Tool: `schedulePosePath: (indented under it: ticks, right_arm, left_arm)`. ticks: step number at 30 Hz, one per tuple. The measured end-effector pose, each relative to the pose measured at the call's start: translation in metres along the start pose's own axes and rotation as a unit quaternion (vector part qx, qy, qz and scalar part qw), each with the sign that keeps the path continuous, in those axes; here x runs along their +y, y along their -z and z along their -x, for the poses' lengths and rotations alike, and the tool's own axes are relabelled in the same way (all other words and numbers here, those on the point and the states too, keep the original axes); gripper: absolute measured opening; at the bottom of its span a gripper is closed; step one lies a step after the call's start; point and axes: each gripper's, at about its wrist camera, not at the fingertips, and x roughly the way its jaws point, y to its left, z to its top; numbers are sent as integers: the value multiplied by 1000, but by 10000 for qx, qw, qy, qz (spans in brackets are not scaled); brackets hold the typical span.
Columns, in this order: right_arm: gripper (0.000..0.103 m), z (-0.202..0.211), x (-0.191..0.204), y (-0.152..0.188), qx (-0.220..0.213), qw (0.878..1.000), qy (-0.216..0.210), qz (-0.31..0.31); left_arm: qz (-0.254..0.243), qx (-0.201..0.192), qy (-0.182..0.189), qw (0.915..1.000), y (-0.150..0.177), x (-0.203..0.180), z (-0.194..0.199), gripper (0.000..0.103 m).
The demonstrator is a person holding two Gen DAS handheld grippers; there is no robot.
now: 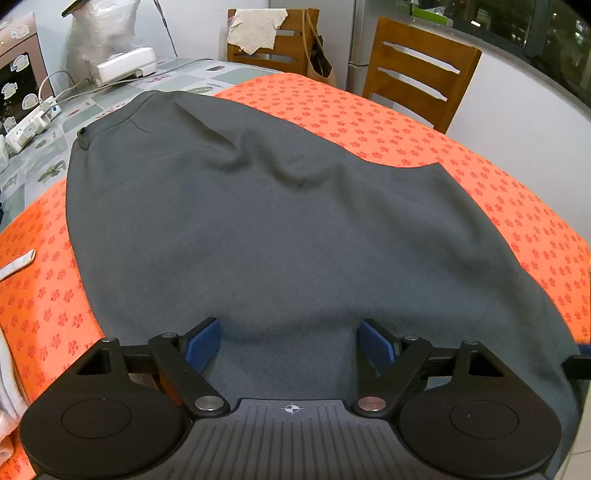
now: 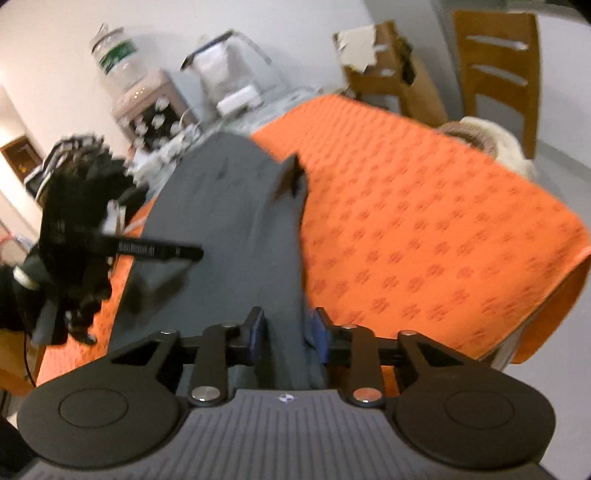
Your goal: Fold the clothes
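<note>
A dark grey garment [image 1: 277, 221] lies spread over an orange flower-print mat [image 1: 369, 122]; its waistband with a small loop [image 1: 83, 138] points to the far left. My left gripper [image 1: 290, 341] hovers low over the garment's near edge, open wide, its blue pads [image 1: 205, 343] on either side of the flat cloth. In the right wrist view the same garment [image 2: 229, 221] runs away from me, and my right gripper [image 2: 289, 334] is shut on a raised fold of its near edge. The left gripper [image 2: 74, 240] appears there, blurred, over the garment's left side.
Two wooden chairs [image 1: 417, 70] stand beyond the table, one with a beige cloth [image 1: 255, 27] draped on it. A power strip [image 1: 33, 118] and a white box [image 1: 125, 66] lie on the table's far left. A fluffy cream item [image 2: 491, 144] sits past the mat's right edge.
</note>
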Motion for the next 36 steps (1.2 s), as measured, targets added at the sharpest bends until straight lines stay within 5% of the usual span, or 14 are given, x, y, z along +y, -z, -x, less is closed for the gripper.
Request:
schedulePosePath:
  ticks: [6,13,19,28,33,36]
  right_arm:
    - [2,14,-3,6,-60,9993,357,-130]
    - [7,26,-4,-5,-118,9975,690,43]
    - [7,-13,-2,-59,-317,9991,-44,284]
    - [9,-107,16,-116,18,9911,-729,1117]
    - [1,-124,-2,-121,179,9890,-307,1436]
    - [8,-110,-13,-123,183,9864,47,1636]
  left_arm:
    - [-1,-17,-21,10000,0,0,-1,85]
    - [9,-62,6,10000,3,0,0,86]
    - [121,-77,-47,9999,3,-2,-1,88]
    - [378,-192,-203,9989,5,-5,-2,92]
    - [499,-254,-323,9979,4,-8,-3,93]
    - [562,-299,-402,9972,5,-11,-4,95]
